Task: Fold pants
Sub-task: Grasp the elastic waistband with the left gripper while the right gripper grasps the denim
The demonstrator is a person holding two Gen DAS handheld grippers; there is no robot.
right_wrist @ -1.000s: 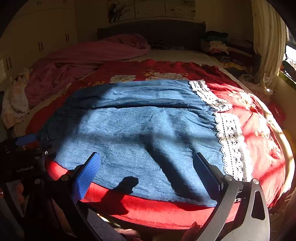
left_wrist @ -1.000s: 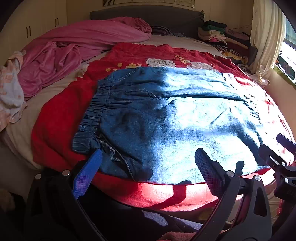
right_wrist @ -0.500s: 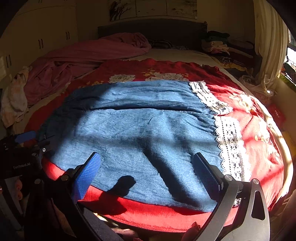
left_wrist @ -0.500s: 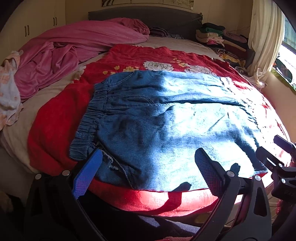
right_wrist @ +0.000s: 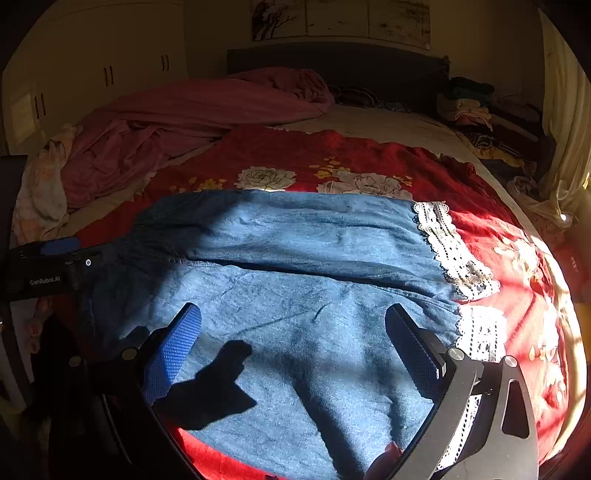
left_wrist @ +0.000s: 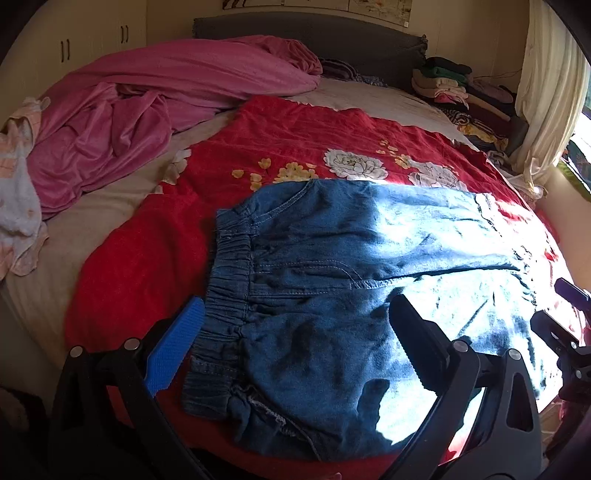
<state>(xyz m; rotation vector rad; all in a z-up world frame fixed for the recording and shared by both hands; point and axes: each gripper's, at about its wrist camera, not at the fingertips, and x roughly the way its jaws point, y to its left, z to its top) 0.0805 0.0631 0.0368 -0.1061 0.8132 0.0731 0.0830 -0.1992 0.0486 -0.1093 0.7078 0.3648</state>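
Note:
Blue denim pants (left_wrist: 332,280) lie flat on a red floral blanket (left_wrist: 288,133), elastic waistband (left_wrist: 229,273) to the left, white lace hems (right_wrist: 454,254) to the right. My left gripper (left_wrist: 295,347) is open and empty, hovering over the waistband end near the front edge. My right gripper (right_wrist: 295,347) is open and empty over the near leg, left of the lace hem. The right gripper shows at the right edge of the left wrist view (left_wrist: 565,332); the left gripper shows at the left edge of the right wrist view (right_wrist: 48,266).
A crumpled pink blanket (left_wrist: 155,92) and a pale garment (left_wrist: 18,192) lie on the left of the bed. Folded clothes (left_wrist: 454,85) are stacked at the far right by a curtain (left_wrist: 546,85). A dark headboard (left_wrist: 332,33) stands behind.
Both grippers have moved forward and up over the pants. The pants lie as before. Both stay open.

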